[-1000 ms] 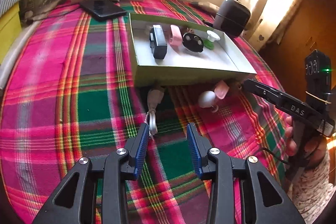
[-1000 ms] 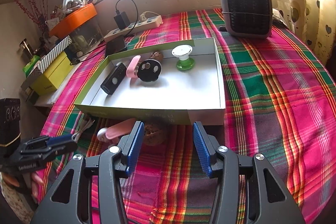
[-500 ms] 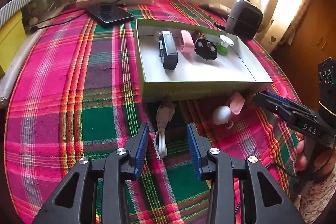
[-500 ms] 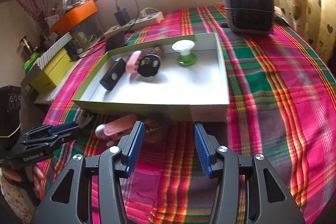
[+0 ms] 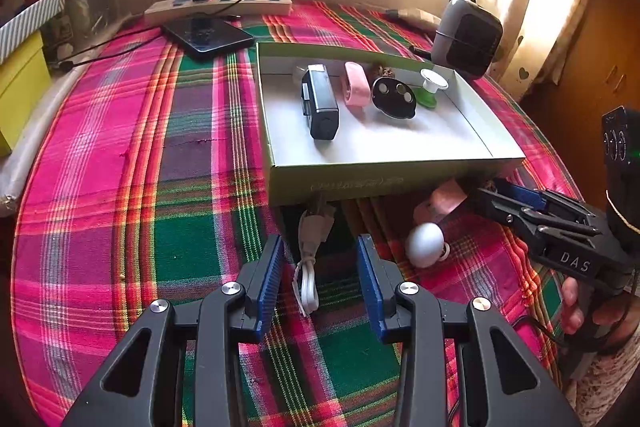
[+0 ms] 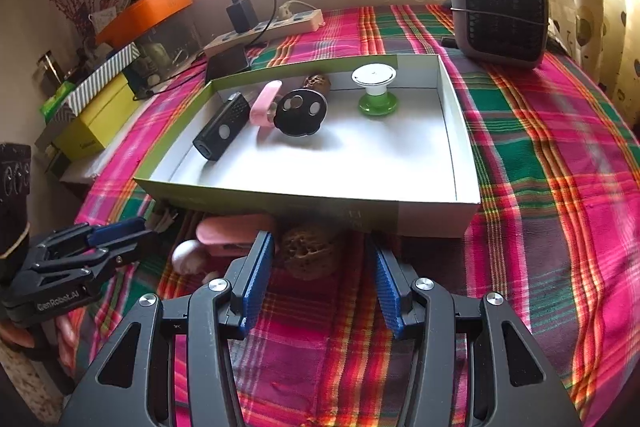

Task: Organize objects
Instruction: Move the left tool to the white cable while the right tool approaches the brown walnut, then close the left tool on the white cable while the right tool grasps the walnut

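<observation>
A shallow green-sided box (image 5: 376, 183) (image 6: 460, 155) on the plaid table holds a black device (image 5: 320, 103), a pink clip (image 5: 357, 89), a black disc (image 5: 394, 98) and a green-and-white spool (image 5: 430, 89). In front of it lie a white coiled cable (image 5: 310, 255), a white ball (image 5: 425, 245), a pink piece (image 6: 236, 229) and a brown walnut-like lump (image 6: 310, 255). My left gripper (image 5: 320, 279) is open with the cable between its fingers. My right gripper (image 6: 320, 283) is open, its fingertips astride the brown lump.
A grey heater (image 6: 498, 15) stands at the table's far right. A power strip (image 5: 218, 7) with a charger and a dark phone (image 5: 208, 37) lie behind the box. Yellow and orange boxes (image 6: 100, 115) stand at the left edge.
My left gripper moved forward so the white cable now lies between its fingers. My right gripper edged closer to the brown lump. Both stayed open.
</observation>
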